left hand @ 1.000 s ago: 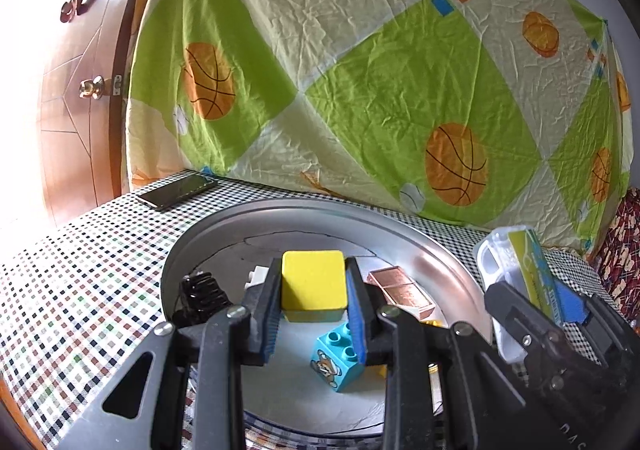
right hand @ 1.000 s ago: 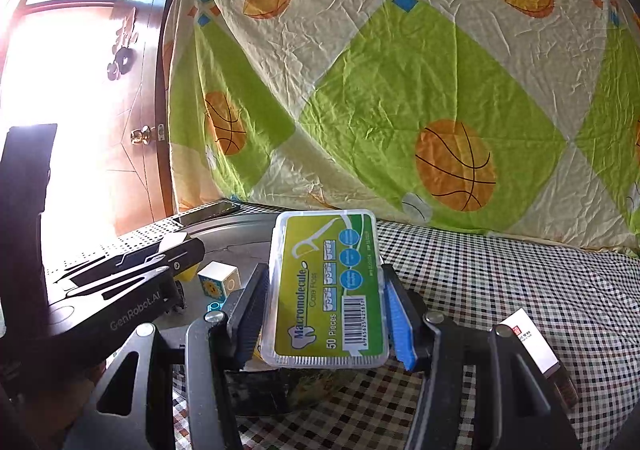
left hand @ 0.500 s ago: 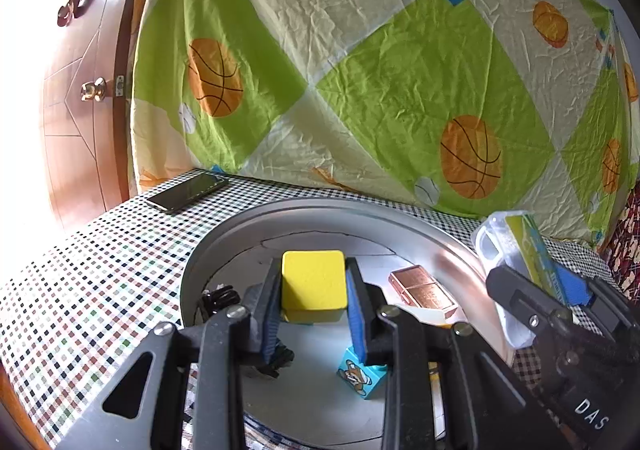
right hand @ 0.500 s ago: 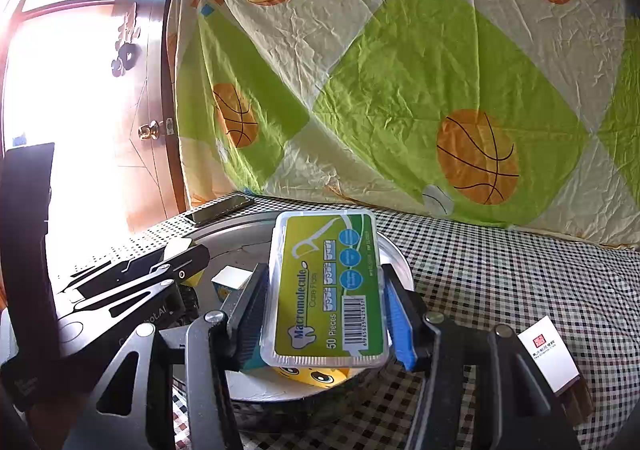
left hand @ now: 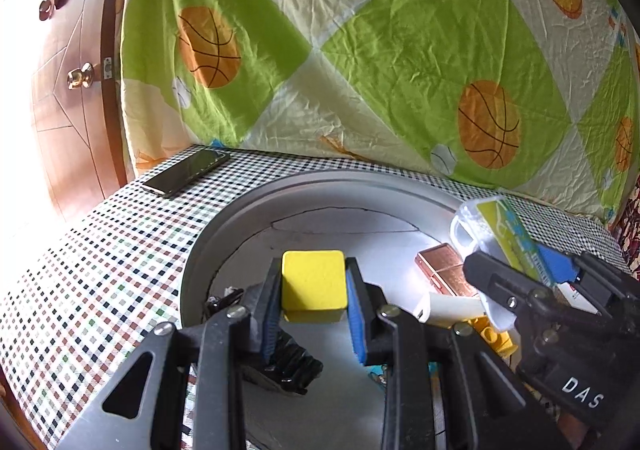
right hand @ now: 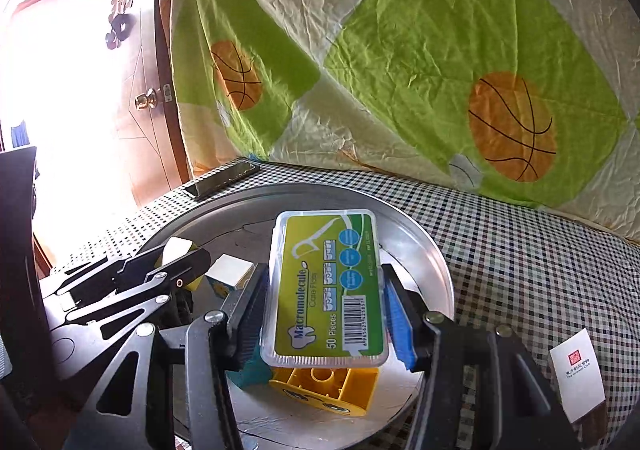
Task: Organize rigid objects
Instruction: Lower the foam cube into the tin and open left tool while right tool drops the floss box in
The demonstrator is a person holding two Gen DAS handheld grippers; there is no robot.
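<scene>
My left gripper [left hand: 313, 288] is shut on a yellow block [left hand: 313, 284] and holds it above the round metal tray [left hand: 320, 185]. My right gripper [right hand: 325, 290] is shut on a clear floss-pick box with a green label [right hand: 326, 286], held over the tray's right part [right hand: 424, 246]. In the left wrist view the floss box [left hand: 504, 230] and right gripper [left hand: 532, 290] show at the right. In the tray lie a copper-coloured lighter [left hand: 444, 270], a black clip [left hand: 280, 358], a yellow toy brick [right hand: 328, 386] and a white cube [right hand: 230, 270].
A black phone [left hand: 188, 171] lies on the checkered cloth behind the tray on the left. A small white card box [right hand: 578, 374] lies right of the tray. A basketball-print sheet hangs behind; a wooden door stands at the left.
Both grippers have moved forward and down over the tray while keeping their holds. The tray's contents now sit closer beneath them; the blue bear brick has slipped out of the left view.
</scene>
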